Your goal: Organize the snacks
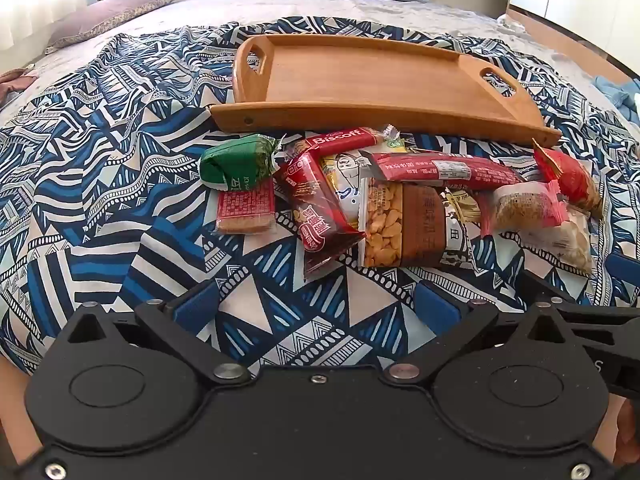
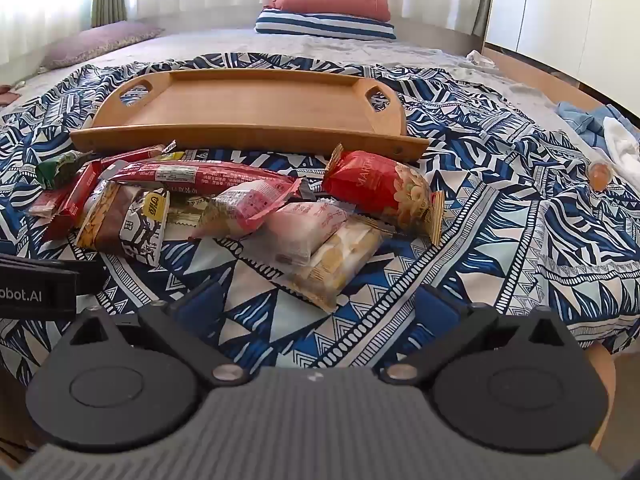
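A heap of wrapped snacks lies on the patterned bedspread in front of an empty wooden tray (image 1: 360,76) (image 2: 256,108). In the left wrist view I see a green packet (image 1: 236,160), a Biscoff bar (image 1: 340,140), a long red bar (image 1: 444,170) and a peanut bag (image 1: 400,228). The right wrist view shows a red nut bag (image 2: 380,192), a pale pink packet (image 2: 308,228) and a yellow cracker packet (image 2: 340,260). My left gripper (image 1: 316,306) is open just short of the heap, nothing between its blue fingers. My right gripper (image 2: 316,304) is open too, near the yellow packet.
The blue and white bedspread (image 2: 520,220) covers the bed's near half. Pillows (image 2: 328,12) lie at the far end. A small orange bottle (image 2: 599,174) and blue and white cloths (image 2: 600,124) sit at the right edge. The other gripper's black body (image 2: 36,288) shows at left.
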A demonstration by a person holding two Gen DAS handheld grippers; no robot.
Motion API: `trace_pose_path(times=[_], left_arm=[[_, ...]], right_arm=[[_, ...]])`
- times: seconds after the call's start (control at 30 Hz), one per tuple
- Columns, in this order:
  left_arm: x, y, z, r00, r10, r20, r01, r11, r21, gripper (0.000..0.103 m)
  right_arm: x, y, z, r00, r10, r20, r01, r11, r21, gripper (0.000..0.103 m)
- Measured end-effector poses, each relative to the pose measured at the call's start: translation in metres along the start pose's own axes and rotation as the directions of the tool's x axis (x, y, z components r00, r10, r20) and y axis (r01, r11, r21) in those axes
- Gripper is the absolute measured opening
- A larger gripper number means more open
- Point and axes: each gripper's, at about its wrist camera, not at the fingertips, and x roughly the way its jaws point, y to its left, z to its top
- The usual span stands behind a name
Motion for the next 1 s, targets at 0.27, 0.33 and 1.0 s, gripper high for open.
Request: trace_pose_path(times=[0.27, 0.33, 1.0], left_arm=[[0.0003, 0.0003, 0.0004, 1.000, -0.002, -0.006, 0.002, 1.000, -0.002, 0.103], [0.0003, 0.0004, 0.0004, 1.000, -0.002, -0.007, 0.002, 1.000, -0.003, 0.103], [0.0002, 0.0001, 0.0003, 1.000, 0.000, -0.005, 0.000, 1.000, 0.000, 0.103]], right_arm=[[0.0000, 0.0002, 0.0004, 1.000, -0.002, -0.002, 0.002, 1.000, -0.002, 0.103], [-0.0001, 0.0001, 0.0004, 1.000, -0.002, -0.002, 0.002, 1.000, -0.002, 0.103], [-0.0003, 0.0003, 0.0009, 1.000, -0.003, -0.003, 0.003, 1.000, -0.004, 0.103]])
